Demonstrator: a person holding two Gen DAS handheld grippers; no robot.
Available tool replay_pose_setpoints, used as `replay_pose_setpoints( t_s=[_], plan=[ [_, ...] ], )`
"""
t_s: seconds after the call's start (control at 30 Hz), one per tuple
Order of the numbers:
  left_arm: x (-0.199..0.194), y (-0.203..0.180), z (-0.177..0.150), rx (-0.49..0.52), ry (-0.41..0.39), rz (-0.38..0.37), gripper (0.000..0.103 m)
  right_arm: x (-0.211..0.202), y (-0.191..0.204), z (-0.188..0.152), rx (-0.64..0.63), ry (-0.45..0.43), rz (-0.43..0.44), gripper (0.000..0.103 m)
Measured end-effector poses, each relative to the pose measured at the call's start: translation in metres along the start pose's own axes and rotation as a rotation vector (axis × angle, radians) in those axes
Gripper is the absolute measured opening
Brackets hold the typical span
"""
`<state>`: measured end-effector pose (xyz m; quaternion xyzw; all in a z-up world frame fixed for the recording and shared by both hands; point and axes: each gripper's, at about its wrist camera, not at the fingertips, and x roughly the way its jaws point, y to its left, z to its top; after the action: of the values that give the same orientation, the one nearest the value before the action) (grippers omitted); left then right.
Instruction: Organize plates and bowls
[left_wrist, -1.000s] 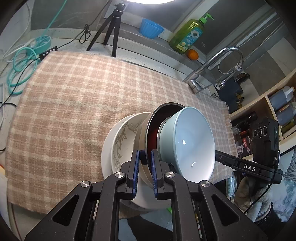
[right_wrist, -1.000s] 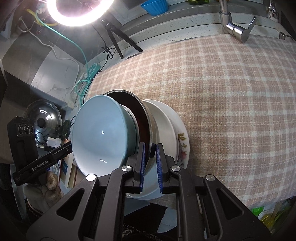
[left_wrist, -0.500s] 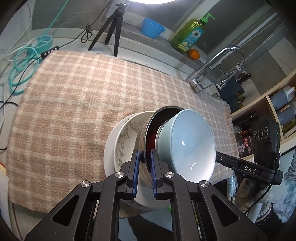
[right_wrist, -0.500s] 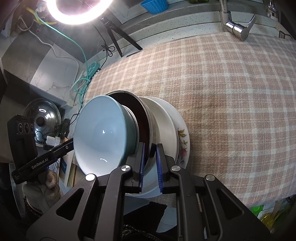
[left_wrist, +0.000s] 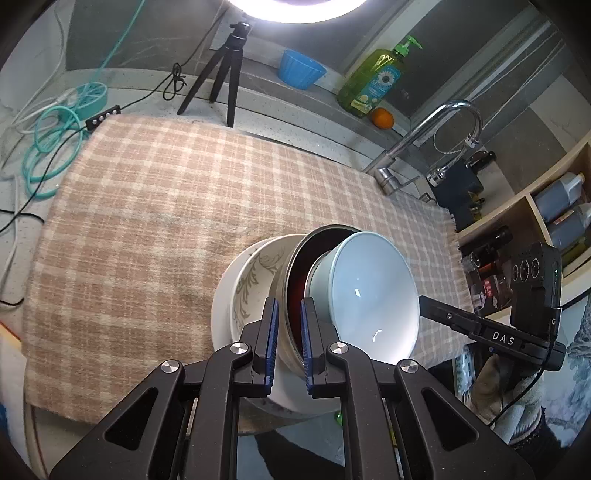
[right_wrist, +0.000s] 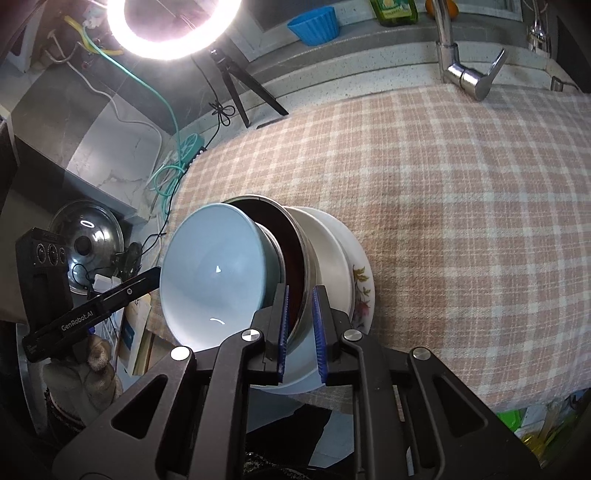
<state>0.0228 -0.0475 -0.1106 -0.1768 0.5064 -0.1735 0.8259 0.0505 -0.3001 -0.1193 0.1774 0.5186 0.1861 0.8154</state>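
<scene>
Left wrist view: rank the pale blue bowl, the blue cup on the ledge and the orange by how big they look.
1. Pale blue bowl, though nearness to the camera inflates it.
2. Blue cup.
3. Orange.

Each view is taken from a wrist camera just behind its own jaws, angled steeply down onto the surface at close range. The stacked bowls (left_wrist: 354, 295) are seen from opposite sides, and the checked cloth (left_wrist: 166, 206), tripod (right_wrist: 243, 88) and tap (right_wrist: 465, 74) are shared by both.
</scene>
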Motion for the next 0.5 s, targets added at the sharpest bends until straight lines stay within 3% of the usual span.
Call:
replay_pose_setpoints(
  t_s=[0.2, 0.33, 0.43, 0.5],
  plan=[
    [-0.01, -0.002, -0.001, 0.015, -0.018, 0.004, 0.012, -0.014, -0.003, -0.003, -0.007, -0.029, -0.021, 0.016],
    [-0.02, -0.005, -0.003, 0.046, -0.039, 0.02, 0.013, -0.027, 0.002, -0.007, -0.039, -0.067, -0.044, 0.042],
    [-0.03, -0.01, -0.005, 0.084, -0.064, 0.047, 0.031, -0.043, 0.008, -0.011, -0.081, -0.111, -0.073, 0.053],
    [-0.037, -0.013, -0.007, 0.113, -0.082, 0.07, 0.037, -0.052, 0.013, -0.014, -0.106, -0.136, -0.089, 0.06]
  ],
)
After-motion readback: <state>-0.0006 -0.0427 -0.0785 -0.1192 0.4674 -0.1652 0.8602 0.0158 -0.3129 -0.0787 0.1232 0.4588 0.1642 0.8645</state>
